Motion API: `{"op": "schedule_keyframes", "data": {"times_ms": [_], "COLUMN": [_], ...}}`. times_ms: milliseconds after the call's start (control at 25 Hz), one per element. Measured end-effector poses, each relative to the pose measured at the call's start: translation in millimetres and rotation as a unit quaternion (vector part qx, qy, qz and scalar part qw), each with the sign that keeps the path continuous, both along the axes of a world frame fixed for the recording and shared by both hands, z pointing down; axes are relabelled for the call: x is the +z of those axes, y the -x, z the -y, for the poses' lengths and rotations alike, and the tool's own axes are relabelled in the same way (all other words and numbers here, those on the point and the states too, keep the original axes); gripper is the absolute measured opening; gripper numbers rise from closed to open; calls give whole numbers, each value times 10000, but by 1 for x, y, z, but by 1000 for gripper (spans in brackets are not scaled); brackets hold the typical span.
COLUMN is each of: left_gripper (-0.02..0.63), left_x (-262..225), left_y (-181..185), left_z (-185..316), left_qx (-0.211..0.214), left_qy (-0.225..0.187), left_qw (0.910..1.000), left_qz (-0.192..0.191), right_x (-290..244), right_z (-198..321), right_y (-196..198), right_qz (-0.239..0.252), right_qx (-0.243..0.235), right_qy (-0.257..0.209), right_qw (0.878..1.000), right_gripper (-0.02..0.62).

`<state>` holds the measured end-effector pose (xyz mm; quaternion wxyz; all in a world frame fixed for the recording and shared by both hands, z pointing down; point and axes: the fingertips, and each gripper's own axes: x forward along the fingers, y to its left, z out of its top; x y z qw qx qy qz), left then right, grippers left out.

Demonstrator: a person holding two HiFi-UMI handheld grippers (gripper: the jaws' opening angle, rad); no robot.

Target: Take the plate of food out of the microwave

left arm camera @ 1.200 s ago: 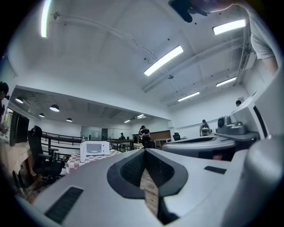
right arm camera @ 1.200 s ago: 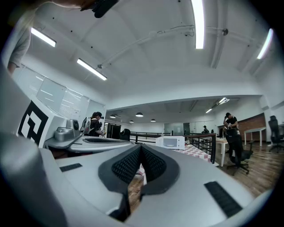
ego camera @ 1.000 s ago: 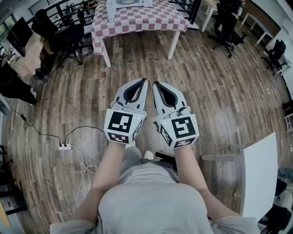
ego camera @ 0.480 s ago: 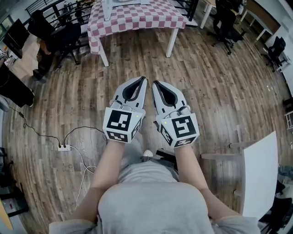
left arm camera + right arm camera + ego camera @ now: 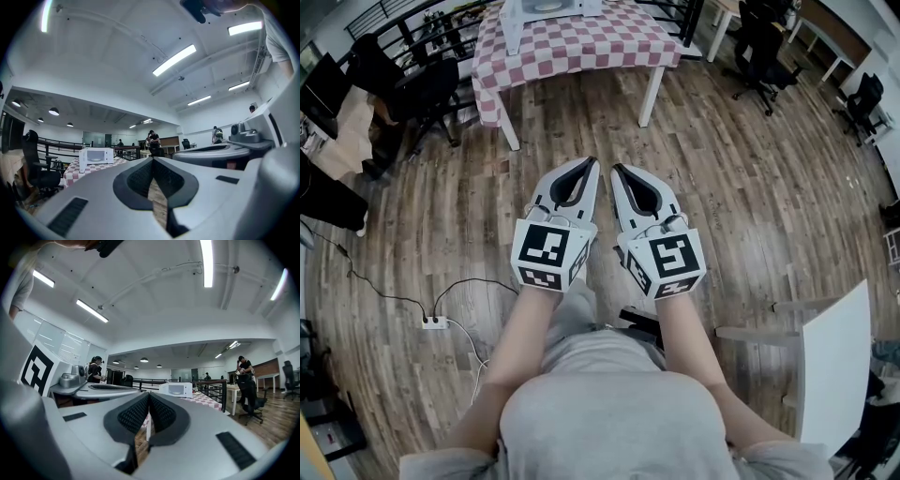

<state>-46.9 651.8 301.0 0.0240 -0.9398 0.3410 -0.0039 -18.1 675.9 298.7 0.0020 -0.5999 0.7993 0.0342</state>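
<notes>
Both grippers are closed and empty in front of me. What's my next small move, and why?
Probably step closer to the checkered table: the microwave on it sits far beyond the left gripper and right gripper, with bare wood floor between. Both are shut on nothing, so nothing needs handling yet.

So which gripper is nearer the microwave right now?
Left, but only slightly. The microwave stands on the checkered table far ahead, a little left of the midline; the left gripper and right gripper are side by side, both well short of it.
</notes>
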Motion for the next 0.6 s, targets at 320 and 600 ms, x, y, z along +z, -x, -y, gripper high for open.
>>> {"op": "schedule_keyframes", "data": {"times_ms": [320, 600], "left_gripper": [2, 2], "left_x": [-1, -4], "left_y": [-2, -4], "left_z": [71, 126], "left_qx": [13, -47], "left_qy": [50, 73], "left_qw": [10000, 9998], "left_qz": [-32, -185], "right_x": [-3, 5], "right_z": [71, 122], "right_y": [-7, -10], "right_qz": [43, 30], "right_qx": [79, 59], "right_qy": [64, 257], "right_qw": [9999, 9996], "right_gripper": [28, 28]}}
